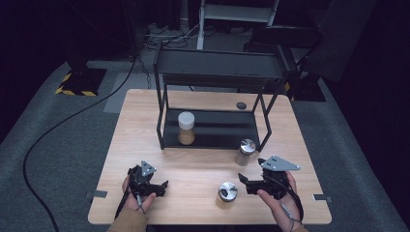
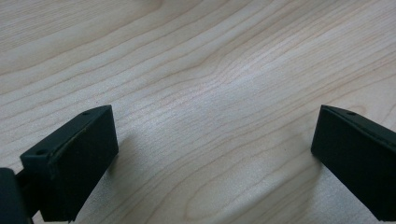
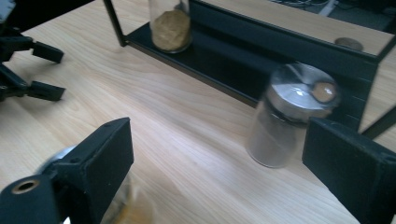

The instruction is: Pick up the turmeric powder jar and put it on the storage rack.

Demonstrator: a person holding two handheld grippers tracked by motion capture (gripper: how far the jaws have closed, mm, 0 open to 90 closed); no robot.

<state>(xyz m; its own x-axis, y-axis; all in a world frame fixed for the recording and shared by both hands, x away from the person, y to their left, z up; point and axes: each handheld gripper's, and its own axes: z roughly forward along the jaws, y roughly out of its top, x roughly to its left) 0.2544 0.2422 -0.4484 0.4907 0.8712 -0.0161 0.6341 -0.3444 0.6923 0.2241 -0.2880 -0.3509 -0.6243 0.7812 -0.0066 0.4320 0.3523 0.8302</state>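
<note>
Two grippers lying low over the desk (image 1: pixel 145 116), jaws wide and holding nothing.

The right gripper (image 1: pixel 244 182) is facing a metal-lidded jar (image 1: pixel 227 192) near the front edge, just beside its jaws; a second metal-lidded jar (image 1: pixel 246 152) is standing in front of the black shelf rack (image 1: pixel 212 67). A white-lidded jar (image 1: pixel 186 127) is sitting on the rack's lower shelf. The left gripper (image 1: pixel 162 187) is hovering over bare wood, well apart from the jars.

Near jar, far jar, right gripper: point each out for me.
Near jar (image 1: pixel 227 190), high view, on its metal lid.
Far jar (image 3: pixel 299 92), right gripper view, on its lid.
Right gripper (image 1: pixel 243 181), high view, between its fingertips.
</note>
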